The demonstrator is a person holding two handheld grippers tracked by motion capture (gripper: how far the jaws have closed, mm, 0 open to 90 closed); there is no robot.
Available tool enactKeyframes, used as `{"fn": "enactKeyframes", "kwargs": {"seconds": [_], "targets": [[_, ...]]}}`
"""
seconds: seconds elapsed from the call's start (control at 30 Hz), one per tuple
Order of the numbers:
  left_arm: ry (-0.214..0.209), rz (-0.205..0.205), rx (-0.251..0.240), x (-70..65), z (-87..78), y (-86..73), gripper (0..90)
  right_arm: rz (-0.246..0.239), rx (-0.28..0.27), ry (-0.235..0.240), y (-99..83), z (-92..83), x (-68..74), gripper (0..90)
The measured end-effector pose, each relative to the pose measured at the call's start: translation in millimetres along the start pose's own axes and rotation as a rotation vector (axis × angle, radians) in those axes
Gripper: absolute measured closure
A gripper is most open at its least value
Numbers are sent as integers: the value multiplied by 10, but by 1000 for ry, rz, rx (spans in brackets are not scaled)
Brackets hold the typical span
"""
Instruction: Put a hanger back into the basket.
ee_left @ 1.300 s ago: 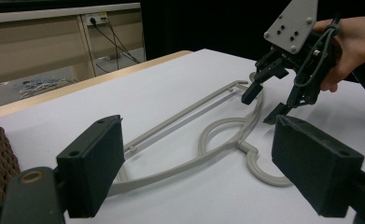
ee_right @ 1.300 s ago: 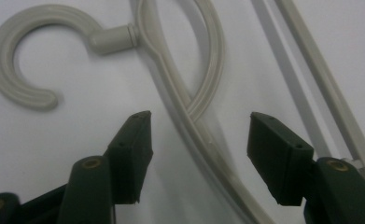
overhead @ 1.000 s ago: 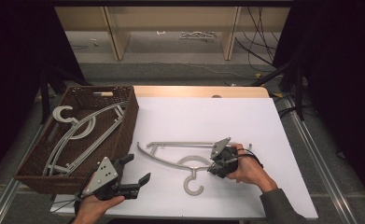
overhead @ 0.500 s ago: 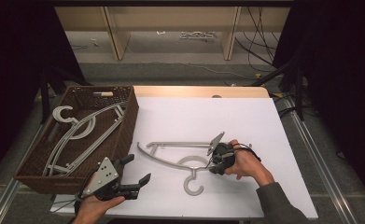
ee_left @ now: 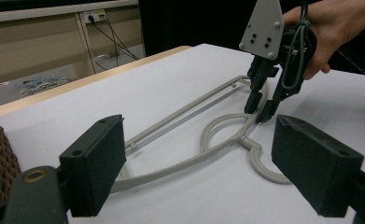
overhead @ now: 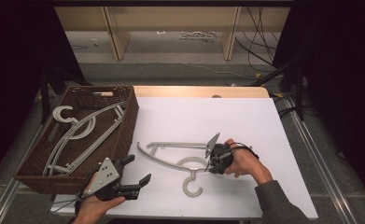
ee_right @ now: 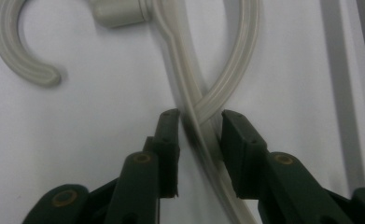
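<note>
Right tongs (ee_right: 199, 122) just closing astride grey plastic hanger (overhead: 180, 161), right of brown wicker basket (overhead: 129, 116); grip unfinished. Left tongs (overhead: 134, 169) released. Lift, basket placement remain.

A white table (overhead: 245, 116) is set under bright light. Wooden shelving (overhead: 171, 28) and cables (overhead: 259, 32) are seen far behind; darkness is kept at both sides.

Grey plastic hanger (overhead: 175, 161) flat on white table (overhead: 245, 116)
</note>
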State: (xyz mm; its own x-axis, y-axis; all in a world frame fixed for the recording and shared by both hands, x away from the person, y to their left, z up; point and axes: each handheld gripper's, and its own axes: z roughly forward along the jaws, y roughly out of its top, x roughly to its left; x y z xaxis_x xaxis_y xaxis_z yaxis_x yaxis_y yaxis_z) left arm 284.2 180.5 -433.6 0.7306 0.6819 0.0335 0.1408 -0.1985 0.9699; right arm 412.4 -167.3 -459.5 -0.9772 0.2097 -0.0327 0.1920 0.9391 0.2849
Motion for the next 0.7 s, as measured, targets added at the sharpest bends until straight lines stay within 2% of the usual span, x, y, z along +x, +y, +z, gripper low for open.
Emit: {"fn": "enactKeyframes", "kwargs": {"seconds": [0.23,0.3,0.37,0.47,0.57,0.63,0.7], "targets": [[0,11,6,-5,10,-2,182,-54,6,-8,9,-1,25,756],[-6,16,12,-9,14,-3,228,-86,6,-16,15,0,39,767],[-25,51,31,-58,37,-16,243,-127,21,-28,32,-4,66,777],[-32,89,55,-104,59,-18,240,-187,28,-42,48,-9,93,793],[-38,104,70,-131,94,-22,239,-211,12,-44,31,-13,95,798],[-39,111,78,-134,113,-18,240,-216,6,-46,17,-33,93,801],[-41,137,97,-142,181,-6,252,-207,-1,-44,7,-49,95,804]]}}
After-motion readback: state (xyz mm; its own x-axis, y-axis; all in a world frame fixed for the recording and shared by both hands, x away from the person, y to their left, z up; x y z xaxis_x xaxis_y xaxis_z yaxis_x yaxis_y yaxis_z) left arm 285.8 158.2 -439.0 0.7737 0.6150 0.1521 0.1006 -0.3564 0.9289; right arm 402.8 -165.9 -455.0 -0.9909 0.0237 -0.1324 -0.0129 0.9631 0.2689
